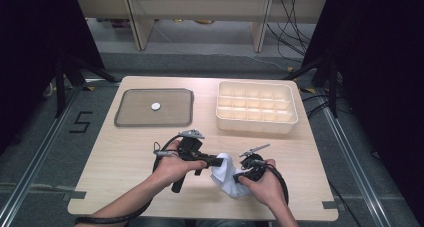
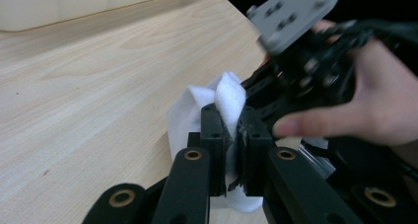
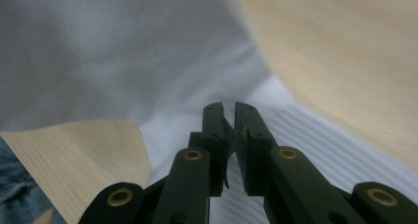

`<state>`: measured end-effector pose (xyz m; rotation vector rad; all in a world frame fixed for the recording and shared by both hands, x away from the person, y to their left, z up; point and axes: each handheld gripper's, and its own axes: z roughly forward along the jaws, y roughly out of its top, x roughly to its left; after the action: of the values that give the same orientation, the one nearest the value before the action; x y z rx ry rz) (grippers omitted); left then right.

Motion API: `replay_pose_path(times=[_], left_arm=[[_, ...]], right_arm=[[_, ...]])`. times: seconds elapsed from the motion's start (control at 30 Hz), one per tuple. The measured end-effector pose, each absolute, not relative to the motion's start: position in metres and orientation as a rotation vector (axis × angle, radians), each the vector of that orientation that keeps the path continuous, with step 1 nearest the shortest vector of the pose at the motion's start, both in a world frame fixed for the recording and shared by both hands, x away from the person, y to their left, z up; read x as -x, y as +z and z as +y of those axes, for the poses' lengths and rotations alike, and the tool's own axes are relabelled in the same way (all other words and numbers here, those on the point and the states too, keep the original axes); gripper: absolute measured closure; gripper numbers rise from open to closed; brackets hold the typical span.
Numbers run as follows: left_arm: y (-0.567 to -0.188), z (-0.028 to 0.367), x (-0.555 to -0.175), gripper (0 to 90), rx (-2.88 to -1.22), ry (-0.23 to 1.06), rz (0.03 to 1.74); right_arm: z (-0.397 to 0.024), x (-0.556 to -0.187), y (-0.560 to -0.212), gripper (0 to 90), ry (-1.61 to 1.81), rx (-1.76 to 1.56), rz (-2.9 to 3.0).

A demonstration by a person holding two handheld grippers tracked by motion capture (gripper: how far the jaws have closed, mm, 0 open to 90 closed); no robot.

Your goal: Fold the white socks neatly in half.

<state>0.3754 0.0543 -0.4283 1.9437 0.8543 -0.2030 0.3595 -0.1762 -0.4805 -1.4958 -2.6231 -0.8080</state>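
A white cloth (image 1: 226, 181) lies bunched on the wooden table (image 1: 125, 157) near its front edge, between my two hands. My left gripper (image 1: 221, 162) reaches in from the left and is shut on a raised fold of the cloth (image 2: 229, 93), the pads (image 2: 213, 130) pressing it from both sides. My right gripper (image 1: 240, 176) comes in from the right with its tips right at the cloth (image 3: 123, 61). In the right gripper view its jaws stand a narrow gap apart, with nothing pinched between the fingertips (image 3: 213, 116). The right hand (image 2: 374, 105) shows close behind the fold.
A grey tray (image 1: 120, 118) with a small white disc (image 1: 156, 106) sits at the back left. A cream box (image 1: 255, 128) with several compartments stands at the back right. Bare tabletop lies between these and the hands.
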Motion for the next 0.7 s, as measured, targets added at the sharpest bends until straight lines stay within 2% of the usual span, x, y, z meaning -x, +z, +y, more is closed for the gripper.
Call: replay_pose_path(times=[0.07,0.17,0.37,0.7], left_arm=[[-0.428,0.055,-0.376,83.6,-1.944,-0.204,0.855],[-0.427,0.055,-0.376,83.6,-1.944,-0.202,0.854],[-0.427,0.052,-0.376,83.6,-1.942,-0.202,0.848],[-0.427,0.047,-0.375,83.4,-1.949,-0.213,0.846]], right_arm=[[-0.182,-0.359,-0.476,83.4,-0.834,1.524,-2.616],[-0.218,-0.36,-0.455,84.0,-0.917,1.649,-2.617],[-0.271,-0.354,-0.453,85.0,-0.747,1.909,-2.571],[-0.276,-0.346,-0.477,83.2,-0.667,1.891,-2.541]])
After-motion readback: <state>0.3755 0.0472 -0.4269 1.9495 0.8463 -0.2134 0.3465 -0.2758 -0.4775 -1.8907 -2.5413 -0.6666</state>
